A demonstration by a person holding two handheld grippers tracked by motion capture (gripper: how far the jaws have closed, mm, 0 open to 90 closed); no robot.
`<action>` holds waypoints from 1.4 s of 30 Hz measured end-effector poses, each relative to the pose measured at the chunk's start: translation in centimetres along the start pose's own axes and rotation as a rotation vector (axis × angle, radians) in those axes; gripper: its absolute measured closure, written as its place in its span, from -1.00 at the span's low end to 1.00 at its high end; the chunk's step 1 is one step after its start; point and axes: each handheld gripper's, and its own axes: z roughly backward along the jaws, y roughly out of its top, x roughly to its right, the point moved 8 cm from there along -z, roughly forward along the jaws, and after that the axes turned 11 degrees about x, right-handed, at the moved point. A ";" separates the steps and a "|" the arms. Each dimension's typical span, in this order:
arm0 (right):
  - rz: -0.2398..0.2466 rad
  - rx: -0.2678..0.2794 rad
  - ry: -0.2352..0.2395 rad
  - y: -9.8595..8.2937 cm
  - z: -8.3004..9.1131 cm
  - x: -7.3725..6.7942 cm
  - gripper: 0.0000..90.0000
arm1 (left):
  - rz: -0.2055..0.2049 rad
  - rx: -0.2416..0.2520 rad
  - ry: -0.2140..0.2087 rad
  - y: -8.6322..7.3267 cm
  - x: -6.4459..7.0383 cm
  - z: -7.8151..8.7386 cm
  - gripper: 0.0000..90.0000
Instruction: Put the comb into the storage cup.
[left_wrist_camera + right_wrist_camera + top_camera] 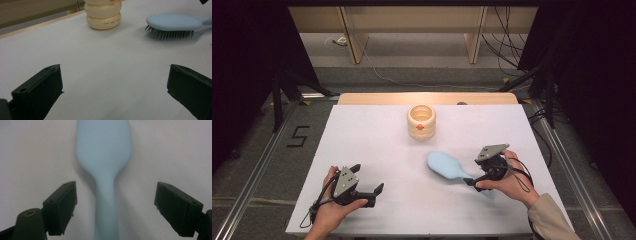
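Hairbrush (105, 152) lies bristles-down with its handle between the right gripper (113, 207)'s wide-open jaws, ready for grasping, while the left gripper (113, 90) idles open.

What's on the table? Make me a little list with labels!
Brush: light blue hairbrush, bristles down on the white table
Cup: cream ribbed holder, upright, behind the brush
Right gripper: open, jaws either side of the brush handle, not squeezing
Left gripper: open, holding nothing, pointing toward cup and brush
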 end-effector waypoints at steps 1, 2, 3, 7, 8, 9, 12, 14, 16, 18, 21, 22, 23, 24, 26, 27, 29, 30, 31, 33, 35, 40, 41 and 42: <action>0.009 -0.029 0.008 0.0 -0.2 -0.1 -0.57 | 0.000 -0.001 0.001 0.0 0.0 0.0 -1.00; 0.011 -0.041 0.009 0.1 -0.4 -0.1 -0.56 | 0.001 -0.002 0.004 0.0 0.0 -0.1 -1.00; -0.004 -0.071 0.009 0.1 -0.5 -0.2 -0.54 | -0.002 -0.004 0.004 -0.1 -0.1 0.0 -1.00; 0.003 -0.124 0.012 0.2 -0.9 -0.3 -0.53 | 0.003 -0.003 0.001 -0.1 -0.1 -0.1 -1.00; 0.000 -0.144 0.011 0.2 -1.0 -0.3 -0.51 | 0.006 -0.002 0.003 -0.1 -0.1 -0.1 -1.00; 0.010 -0.165 0.008 0.3 -1.4 -0.4 -0.50 | 0.006 -0.009 0.003 -0.3 -0.1 -0.2 -1.00; 0.038 -0.198 0.010 0.5 -1.9 -0.7 -0.45 | 0.001 -0.008 0.002 -0.2 -0.1 -0.2 -1.00; 0.036 -0.236 0.006 0.5 -2.3 -0.9 -0.42 | 0.003 -0.007 0.002 -0.2 -0.1 -0.2 -1.00; 0.057 -0.274 0.000 0.5 -2.6 -1.0 -0.40 | 0.001 -0.008 0.000 -0.2 -0.1 -0.1 -1.00; 0.075 -0.302 0.006 0.4 -2.8 -1.1 -0.40 | 0.000 -0.007 0.001 -0.2 -0.2 -0.1 -1.00; 0.091 -0.331 0.010 0.4 -3.0 -1.1 -0.36 | 0.003 -0.007 0.002 -0.2 -0.2 -0.1 -1.00; 0.091 -0.331 0.010 0.4 -3.0 -1.1 -0.36 | 0.003 -0.007 0.002 -0.2 -0.2 -0.1 -1.00; 0.093 -0.345 0.015 0.2 -3.2 -1.1 -0.31 | -0.001 -0.006 0.001 -0.2 -0.2 -0.1 -1.00; 0.090 -0.353 0.019 0.2 -3.3 -1.1 -0.28 | -0.001 -0.006 0.002 -0.2 -0.2 -0.1 -1.00; 0.094 -0.361 0.030 0.1 -3.4 -1.2 -0.28 | -0.002 -0.005 0.002 -0.2 -0.2 -0.1 -1.00; 0.094 -0.363 0.037 0.0 -3.5 -1.2 -0.27 | -0.001 -0.004 0.003 -0.2 -0.2 -0.1 -1.00; 0.082 -0.375 0.048 -0.2 -3.7 -1.4 -0.21 | 0.003 -0.003 0.004 -0.2 -0.2 -0.1 -1.00; 0.079 -0.382 0.045 -0.2 -3.7 -1.3 -0.19 | 0.002 -0.005 0.003 -0.2 -0.2 -0.1 -1.00; 0.079 -0.383 0.042 -0.2 -3.8 -1.2 -0.17 | 0.002 -0.005 0.003 -0.2 -0.2 -0.1 -1.00; 0.072 -0.383 0.038 -0.2 -3.9 -1.0 -0.15 | 0.003 -0.005 0.003 -0.2 -0.2 -0.1 -1.00; 0.066 -0.388 0.034 -0.2 -3.9 -1.0 -0.14 | 0.002 -0.006 0.003 -0.2 -0.2 -0.1 -1.00; 0.067 -0.396 0.034 0.0 -3.9 -0.9 -0.04 | 0.003 -0.005 0.003 -0.2 -0.2 -0.1 -1.00; 0.066 -0.399 0.034 -0.1 -4.0 -0.9 -0.01 | 0.003 -0.006 0.002 -0.3 -0.2 -0.1 -1.00; 0.072 -0.409 0.038 -0.1 -4.0 -0.9 0.05 | 0.003 -0.006 0.002 -0.2 -0.2 -0.1 -1.00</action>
